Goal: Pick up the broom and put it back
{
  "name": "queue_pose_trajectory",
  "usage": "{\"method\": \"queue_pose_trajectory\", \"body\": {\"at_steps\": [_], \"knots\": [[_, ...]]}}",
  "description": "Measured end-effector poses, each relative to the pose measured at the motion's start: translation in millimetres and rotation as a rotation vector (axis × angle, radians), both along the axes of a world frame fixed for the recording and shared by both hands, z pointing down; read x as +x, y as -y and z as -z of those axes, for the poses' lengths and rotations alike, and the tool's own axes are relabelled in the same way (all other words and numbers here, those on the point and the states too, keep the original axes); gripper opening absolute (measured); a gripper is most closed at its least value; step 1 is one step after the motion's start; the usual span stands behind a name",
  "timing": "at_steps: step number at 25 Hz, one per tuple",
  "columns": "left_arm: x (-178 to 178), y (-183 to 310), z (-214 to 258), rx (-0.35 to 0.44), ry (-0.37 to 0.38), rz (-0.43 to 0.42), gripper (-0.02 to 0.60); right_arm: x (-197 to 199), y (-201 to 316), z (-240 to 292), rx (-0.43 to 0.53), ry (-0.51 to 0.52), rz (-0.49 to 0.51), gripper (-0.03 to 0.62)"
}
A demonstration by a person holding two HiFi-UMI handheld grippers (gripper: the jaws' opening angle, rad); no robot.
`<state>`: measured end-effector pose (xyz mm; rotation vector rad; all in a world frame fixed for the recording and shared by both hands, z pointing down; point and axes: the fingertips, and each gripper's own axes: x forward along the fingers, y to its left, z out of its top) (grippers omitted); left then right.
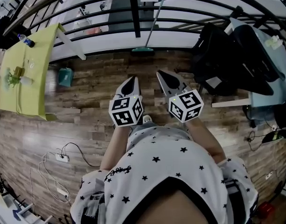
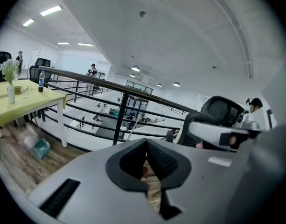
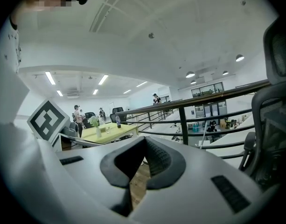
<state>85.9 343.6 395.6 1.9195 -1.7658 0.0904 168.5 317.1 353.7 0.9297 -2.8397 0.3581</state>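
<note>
A broom leans on the black railing at the top middle of the head view, its green head [image 1: 143, 50] on the wooden floor and its pale handle [image 1: 156, 13] slanting up to the right. Both grippers are held out in front of the person, well short of it. My left gripper [image 1: 130, 82] and right gripper [image 1: 167, 75] both point toward the broom with jaws shut and nothing between them. The left gripper view shows my left gripper [image 2: 146, 141] with the broom handle [image 2: 133, 126] beyond it. In the right gripper view, my right gripper [image 3: 145, 139] faces the railing.
A yellow-green table [image 1: 21, 78] with a bottle [image 1: 26, 40] and a plant stands at the left, a teal dustpan [image 1: 65, 76] beside it. A black office chair [image 1: 217, 64] stands right of the broom. The railing [image 1: 87, 6] bounds the floor. A power strip with cables [image 1: 62, 157] lies lower left.
</note>
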Motion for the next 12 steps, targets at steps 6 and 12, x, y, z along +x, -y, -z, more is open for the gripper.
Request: {"method": "queue_pose_trajectory", "body": {"at_steps": [6, 12], "knots": [[-17, 15, -2, -0.005, -0.009, -0.005, 0.012, -13, 17, -2, -0.011, 0.001, -0.024, -0.006], [-28, 28, -5, -0.017, -0.023, -0.004, 0.011, -25, 26, -6, -0.016, -0.01, 0.004, -0.006]]}}
